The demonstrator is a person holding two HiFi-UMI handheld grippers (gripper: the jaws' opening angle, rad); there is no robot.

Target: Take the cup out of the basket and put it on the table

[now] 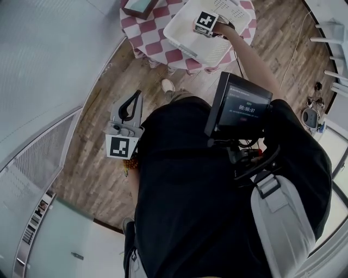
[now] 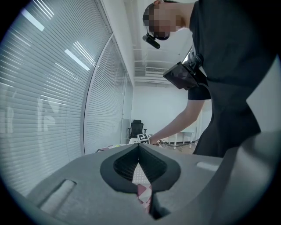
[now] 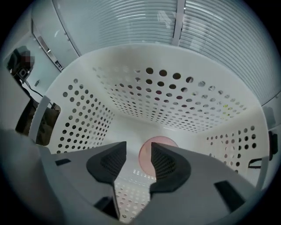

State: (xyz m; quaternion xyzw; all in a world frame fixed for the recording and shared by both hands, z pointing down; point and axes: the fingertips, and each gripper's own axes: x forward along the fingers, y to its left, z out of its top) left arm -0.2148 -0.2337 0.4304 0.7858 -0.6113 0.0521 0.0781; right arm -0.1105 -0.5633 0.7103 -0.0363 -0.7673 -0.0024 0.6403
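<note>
A white perforated basket (image 1: 185,38) stands on a round table with a red-and-white checked cloth (image 1: 155,33). In the right gripper view I look down into the basket (image 3: 175,101): a pink cup (image 3: 145,154) sits on its floor, seen from above. My right gripper (image 3: 138,147) points steeply down inside the basket, open, with the cup below and just beyond its tips, not touched. Only its marker cube (image 1: 206,23) shows in the head view. My left gripper (image 1: 136,96) hangs beside my left hip over the floor, shut and empty (image 2: 139,147).
A framed box (image 1: 140,6) lies on the table's far left. A recording screen (image 1: 239,106) is strapped to my chest. A curved glass wall with blinds (image 1: 49,65) runs along the left. Wooden floor (image 1: 98,163) surrounds the table; an office chair (image 2: 137,127) stands far off.
</note>
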